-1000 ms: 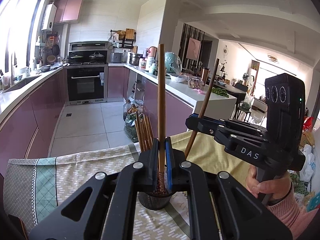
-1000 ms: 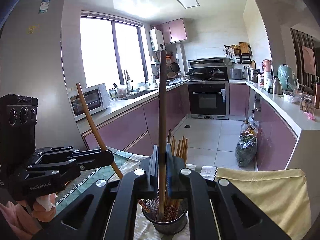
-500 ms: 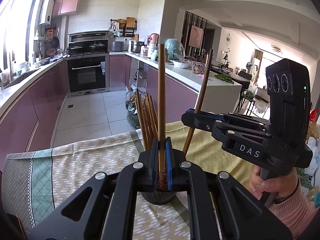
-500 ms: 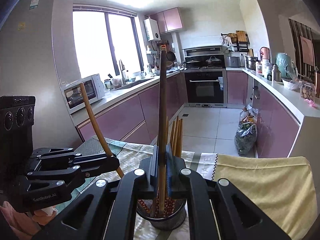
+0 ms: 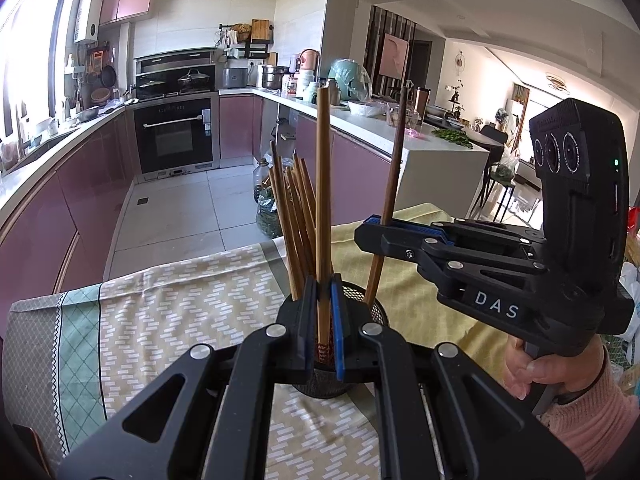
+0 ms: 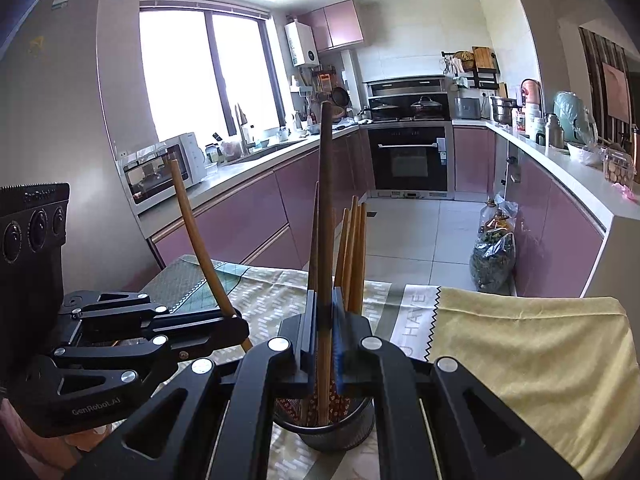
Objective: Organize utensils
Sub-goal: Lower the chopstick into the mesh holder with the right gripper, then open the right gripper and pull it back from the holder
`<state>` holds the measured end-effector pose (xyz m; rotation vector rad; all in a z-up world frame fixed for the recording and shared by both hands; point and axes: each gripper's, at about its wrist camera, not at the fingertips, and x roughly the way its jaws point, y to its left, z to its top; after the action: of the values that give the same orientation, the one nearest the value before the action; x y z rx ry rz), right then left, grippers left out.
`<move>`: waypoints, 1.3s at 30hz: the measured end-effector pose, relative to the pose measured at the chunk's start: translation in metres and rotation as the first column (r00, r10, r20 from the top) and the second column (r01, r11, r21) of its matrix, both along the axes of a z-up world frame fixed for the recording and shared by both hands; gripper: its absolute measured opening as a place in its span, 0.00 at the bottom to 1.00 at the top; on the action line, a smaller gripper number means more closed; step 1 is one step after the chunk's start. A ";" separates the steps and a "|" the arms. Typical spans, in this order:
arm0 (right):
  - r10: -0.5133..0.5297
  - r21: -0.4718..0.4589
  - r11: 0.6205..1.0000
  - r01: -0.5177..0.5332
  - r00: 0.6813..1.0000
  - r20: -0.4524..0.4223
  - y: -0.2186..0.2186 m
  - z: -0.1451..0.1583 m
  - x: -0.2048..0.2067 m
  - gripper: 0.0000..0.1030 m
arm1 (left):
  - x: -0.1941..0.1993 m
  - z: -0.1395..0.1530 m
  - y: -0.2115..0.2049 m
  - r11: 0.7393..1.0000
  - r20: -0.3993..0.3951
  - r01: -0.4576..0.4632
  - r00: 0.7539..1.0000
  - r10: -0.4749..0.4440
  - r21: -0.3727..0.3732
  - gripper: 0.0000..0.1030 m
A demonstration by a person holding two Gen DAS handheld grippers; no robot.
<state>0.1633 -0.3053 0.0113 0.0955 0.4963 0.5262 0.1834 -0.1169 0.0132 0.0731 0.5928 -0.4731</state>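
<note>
A black mesh holder (image 5: 378,312) (image 6: 340,432) stands on the cloth-covered table with several brown chopsticks (image 5: 294,216) (image 6: 354,252) upright in it. My left gripper (image 5: 322,320) is shut on one chopstick (image 5: 322,184), held upright with its low end in the holder. My right gripper (image 6: 325,332) is shut on another chopstick (image 6: 326,208), also upright with its low end inside the holder. The right gripper (image 5: 374,232) shows in the left view, the left gripper (image 6: 236,324) in the right view.
The table wears a patterned cloth (image 5: 168,320) and a yellow cloth (image 6: 540,352). Beyond its far edge are the tiled kitchen floor, pink cabinets, an oven (image 5: 176,136) and a counter (image 5: 400,136) crowded with pots and jars.
Both grippers have moved down over the holder, each with its chopstick. The two chopsticks now reach lower into the holder and the holder looms closer in both views.
</note>
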 end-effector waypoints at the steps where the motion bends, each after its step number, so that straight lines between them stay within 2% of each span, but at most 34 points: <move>1: 0.001 -0.002 1.000 -0.001 1.000 -0.003 0.001 -0.001 0.001 0.06 | 0.001 -0.001 0.000 1.000 -0.005 0.000 1.000 0.000 0.003 0.07; 39: -0.003 0.007 1.000 0.004 0.995 -0.099 0.012 -0.021 0.031 0.07 | 0.047 -0.032 -0.012 0.999 -0.091 -0.028 0.995 0.031 0.030 0.08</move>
<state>0.1948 -0.2930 -0.0101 0.1294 0.5911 0.5213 0.2309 -0.1293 -0.0184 0.0701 0.6901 -0.4410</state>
